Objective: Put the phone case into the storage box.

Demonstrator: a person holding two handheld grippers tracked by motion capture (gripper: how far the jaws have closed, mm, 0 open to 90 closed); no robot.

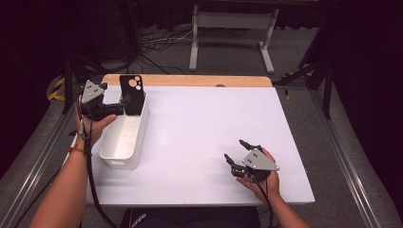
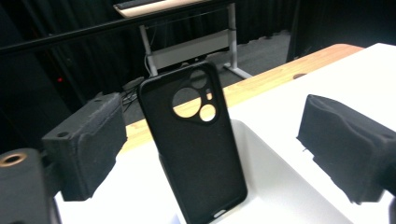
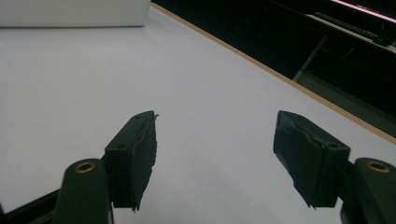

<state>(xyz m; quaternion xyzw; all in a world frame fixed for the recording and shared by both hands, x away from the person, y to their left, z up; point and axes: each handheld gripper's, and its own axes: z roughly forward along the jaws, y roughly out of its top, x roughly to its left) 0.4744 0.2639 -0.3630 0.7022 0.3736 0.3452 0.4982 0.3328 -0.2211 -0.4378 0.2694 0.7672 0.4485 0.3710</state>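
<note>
Left gripper [image 2: 205, 154] spread wide, pads clear of the black phone case [image 2: 194, 144] on both sides, case standing between the jaws but untouched. Held in the left hand [image 1: 95, 124] at the far left end of the white bin [image 1: 124, 142], jaws pointing across the bin's far end toward the case. Case upright, leaning a little, lower end down inside the bin, top with the round camera cut-outs rising above the rim. Seen from above, case [image 1: 131, 94] at the bin's far end, just beside the left gripper [image 1: 124, 102], backed by the worktop's wooden far edge [image 1: 190, 80]. Bin lying lengthwise near the left edge of the white worktop [image 1: 199, 128], nothing else to be made out inside it.

Right gripper [image 3: 215, 154] also spread, nothing between the pads, bare white surface beneath and ahead. From above, right gripper [image 1: 235, 151] low over the near right part of the worktop, carried by the right hand [image 1: 260, 178], jaws pointing left and slightly away, well apart from bin and case. Beyond the worktop, grey floor [image 1: 304, 109], a tangle of cables [image 1: 161, 42] and the white legs of a frame [image 1: 233, 28].
</note>
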